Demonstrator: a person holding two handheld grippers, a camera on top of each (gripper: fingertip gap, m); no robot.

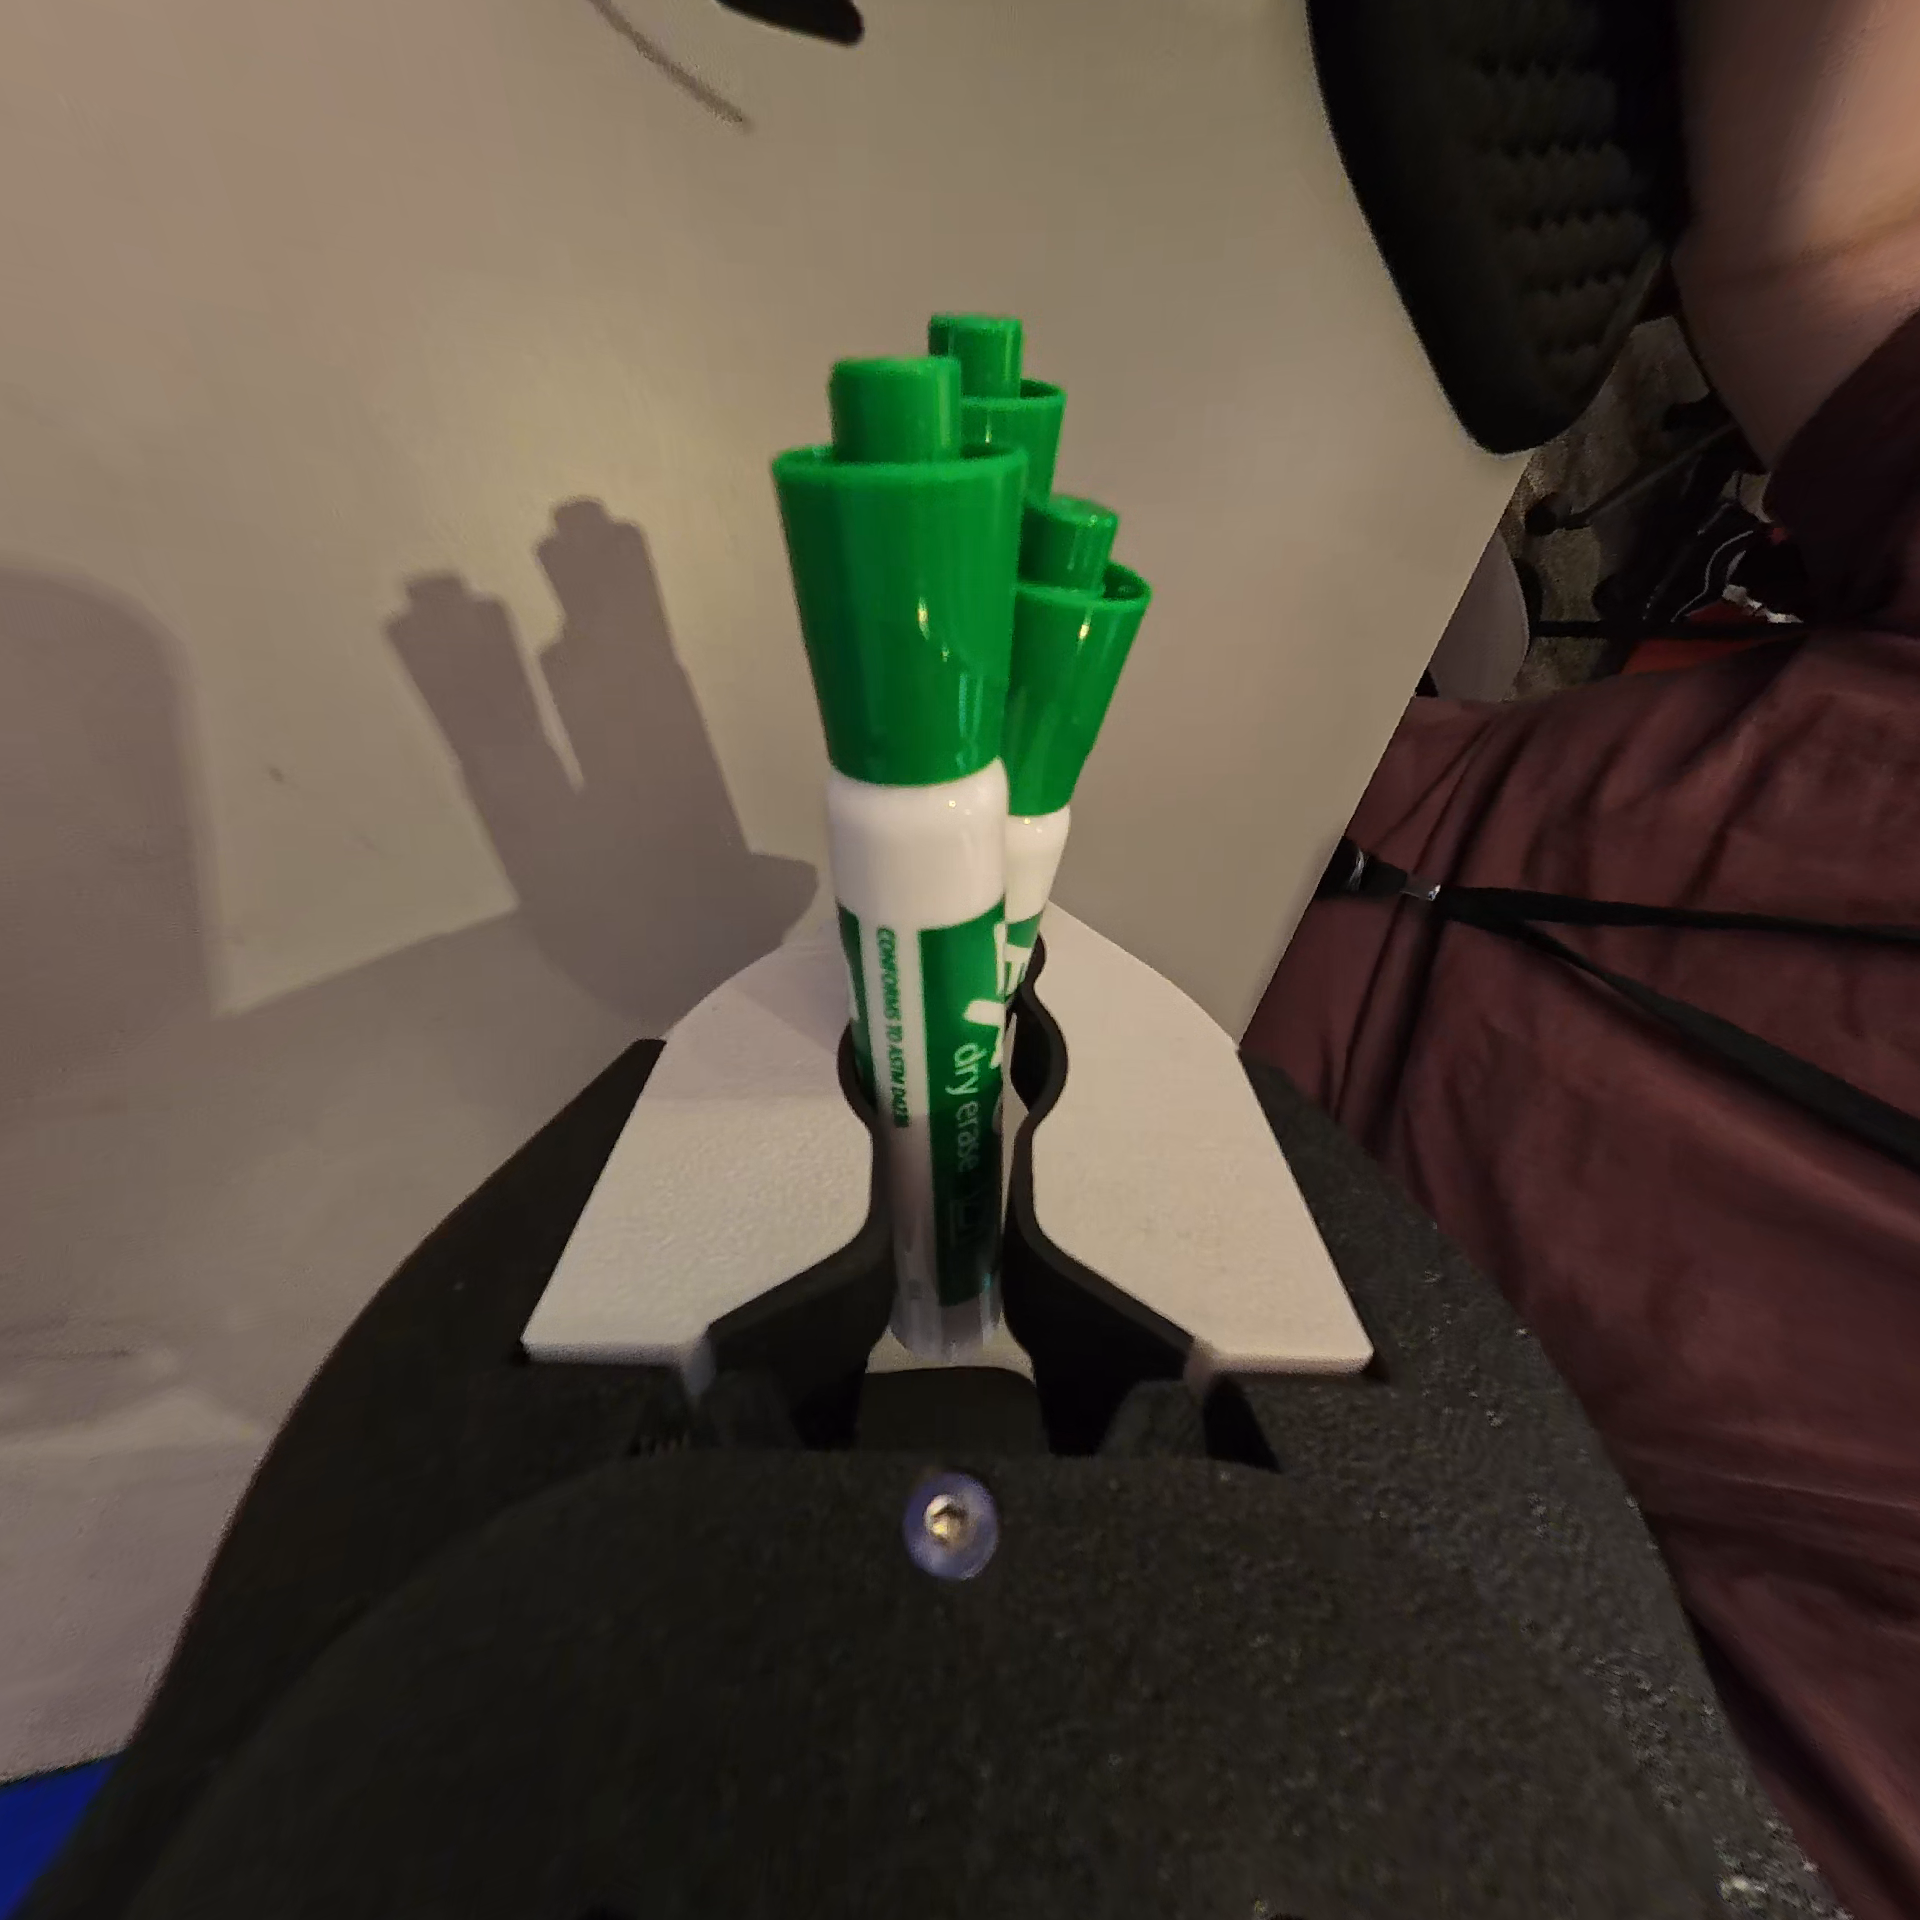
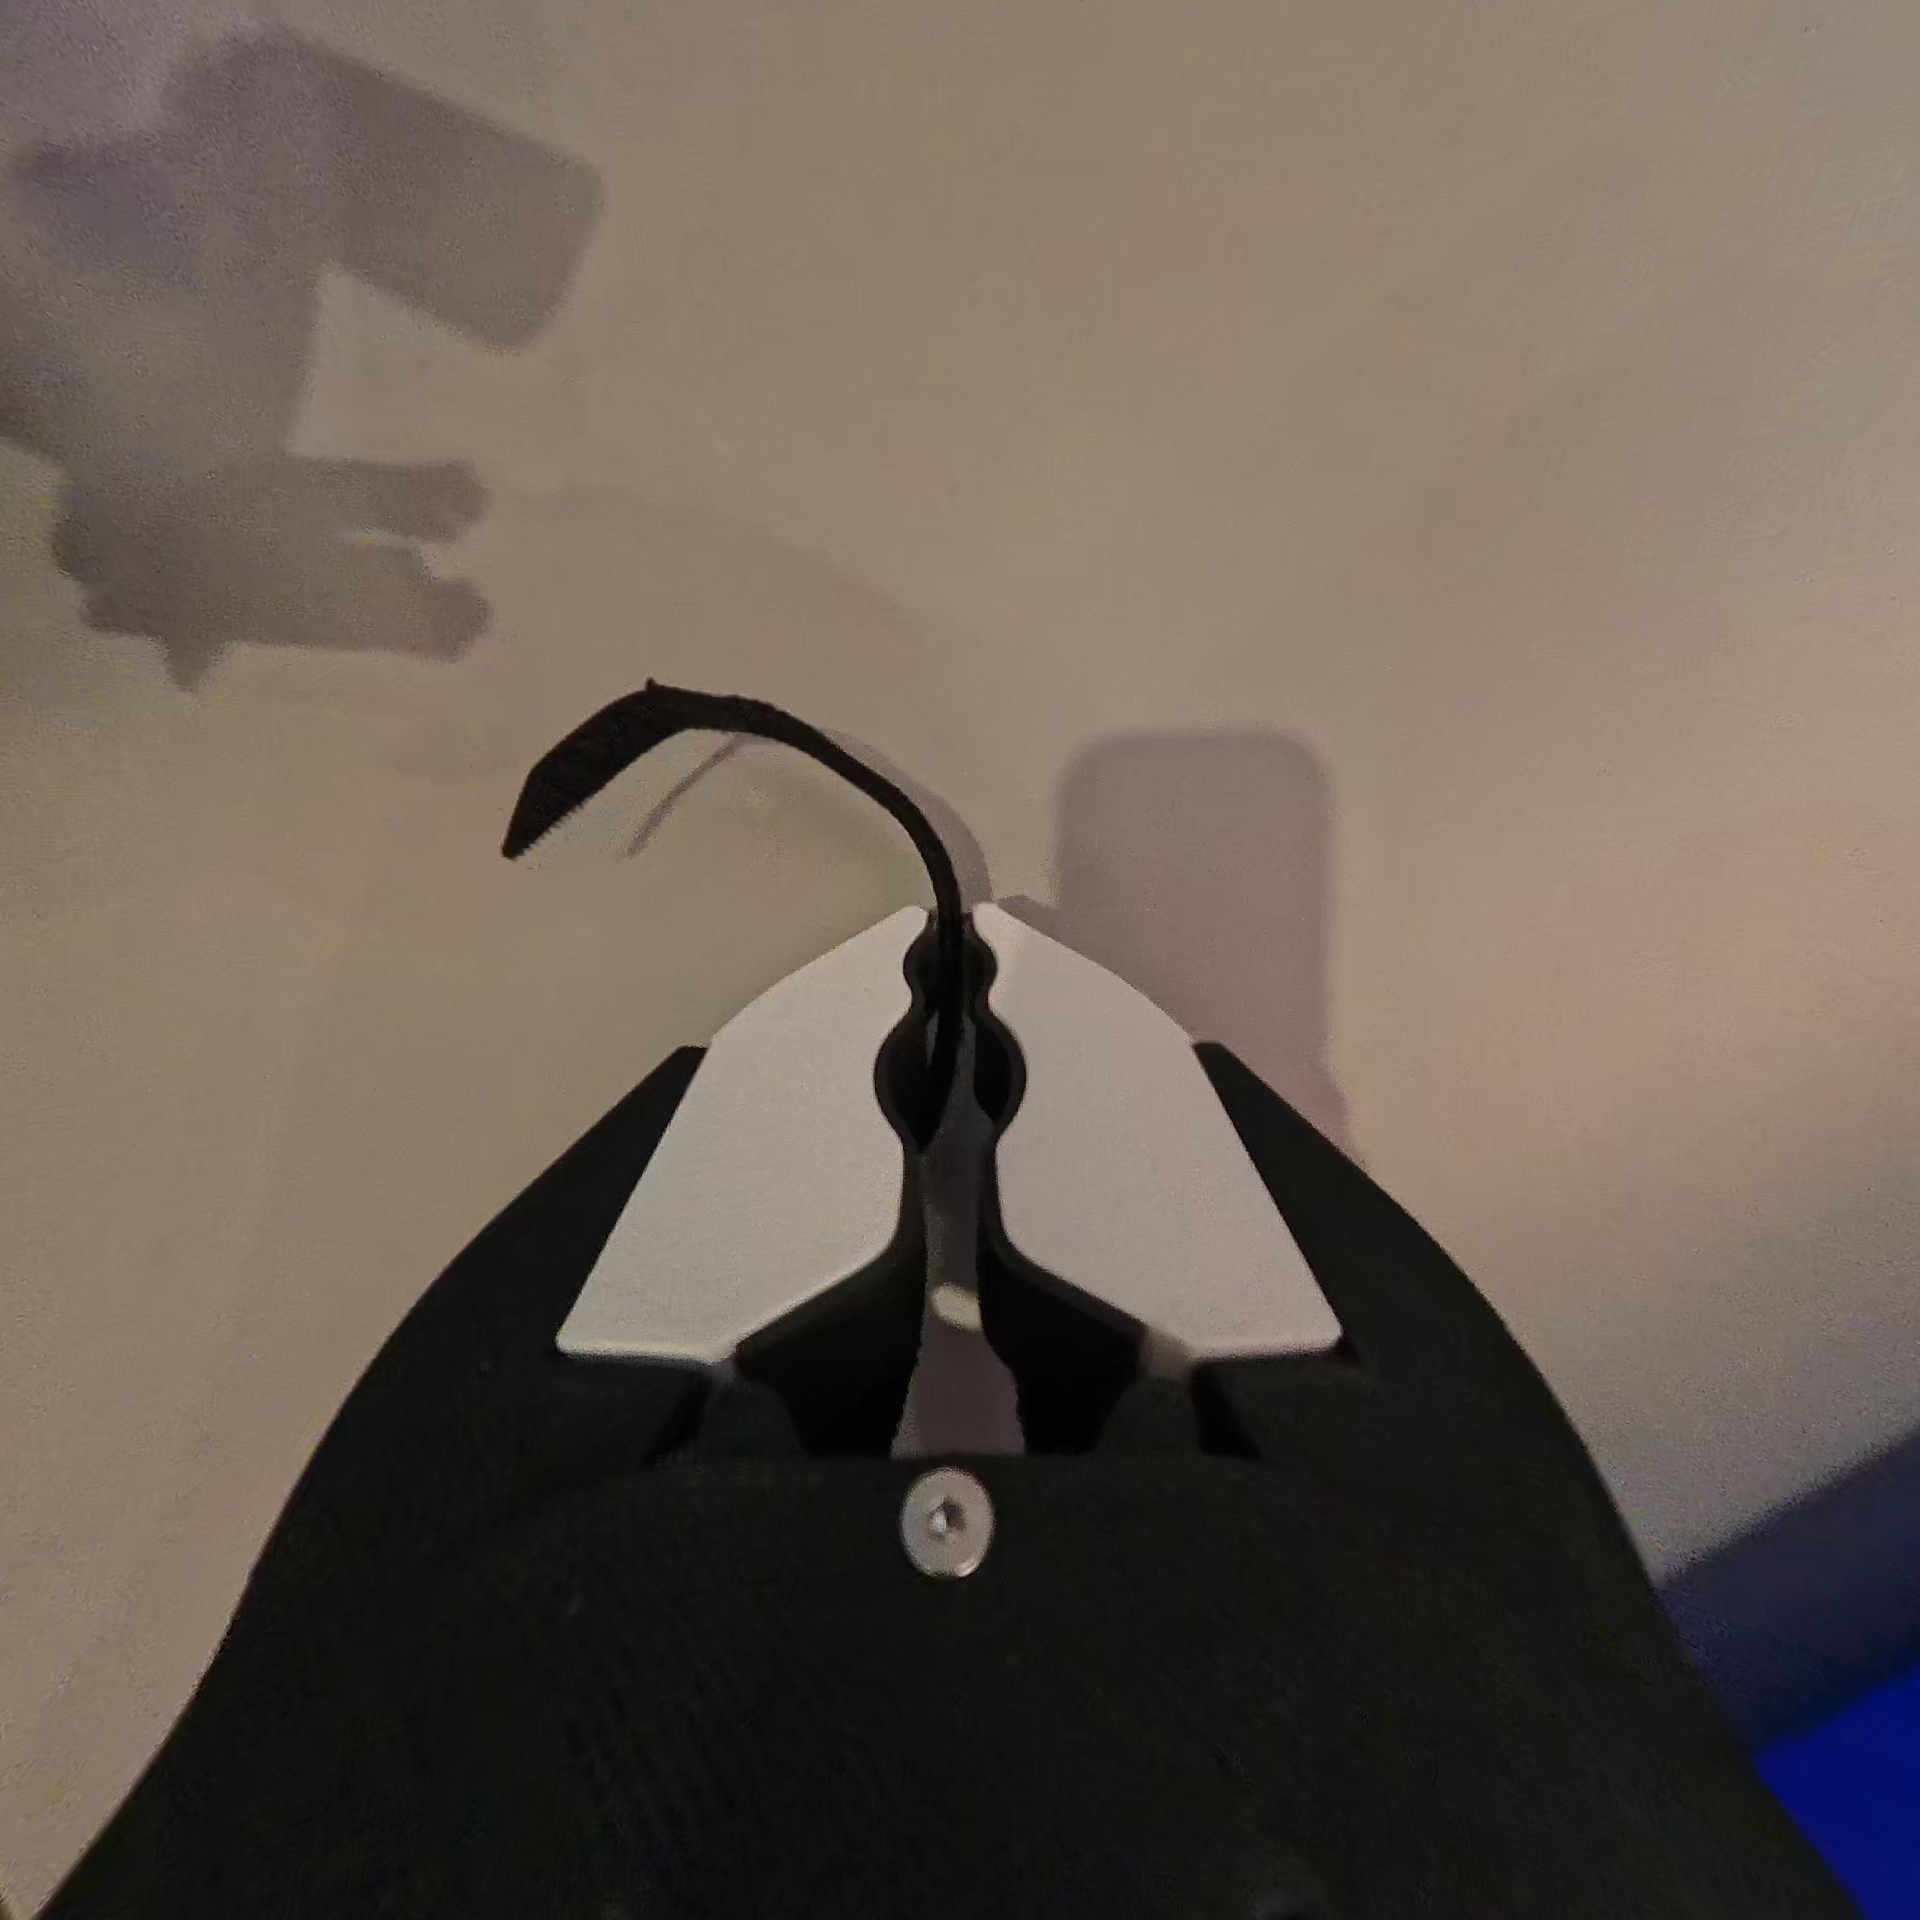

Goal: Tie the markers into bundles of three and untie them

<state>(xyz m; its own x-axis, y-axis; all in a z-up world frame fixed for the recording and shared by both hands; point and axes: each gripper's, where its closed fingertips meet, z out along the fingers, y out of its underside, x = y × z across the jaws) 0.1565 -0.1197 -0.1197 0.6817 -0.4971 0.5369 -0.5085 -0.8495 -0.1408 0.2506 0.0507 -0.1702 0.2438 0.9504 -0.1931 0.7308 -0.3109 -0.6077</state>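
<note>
In the left wrist view my left gripper [image 1: 940,997] is shut on three green-capped dry erase markers [image 1: 914,644]. They stick out forward between the white fingers [image 1: 727,1143], caps away from the camera, above the white table [image 1: 312,416]. One marker is on top and the other two lie behind and to its right. In the right wrist view my right gripper [image 2: 951,920] is shut on a black strap [image 2: 727,722]. The strap's free end curls up and to the left from the fingertips, above the table [image 2: 1247,416].
A person in a dark red garment [image 1: 1610,1039] with a black cord sits at the right of the left wrist view, past the table edge. A black chair back [image 1: 1507,208] shows at top right. A blue surface [image 2: 1849,1683] shows at the right view's lower right. My right fingertips sit around 20 cm from my left ones.
</note>
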